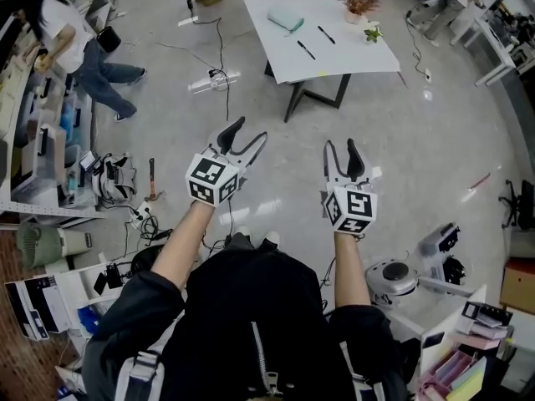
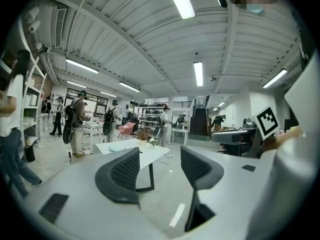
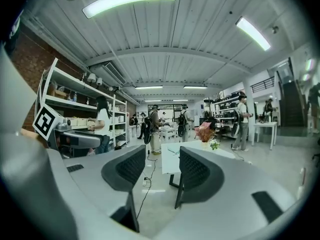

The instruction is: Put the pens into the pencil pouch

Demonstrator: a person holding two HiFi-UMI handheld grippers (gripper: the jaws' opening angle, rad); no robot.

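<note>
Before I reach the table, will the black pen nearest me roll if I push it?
Likely yes: the pen looks slim and lies flat on the white table, so a sideways push may roll it. It seems stiff and light for its length.

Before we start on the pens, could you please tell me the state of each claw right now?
Left claw: open, holding nothing.
Right claw: open, holding nothing.

My head view looked steeply down from above; both gripper views faced level toward the same far table (image 1: 351, 53).
</note>
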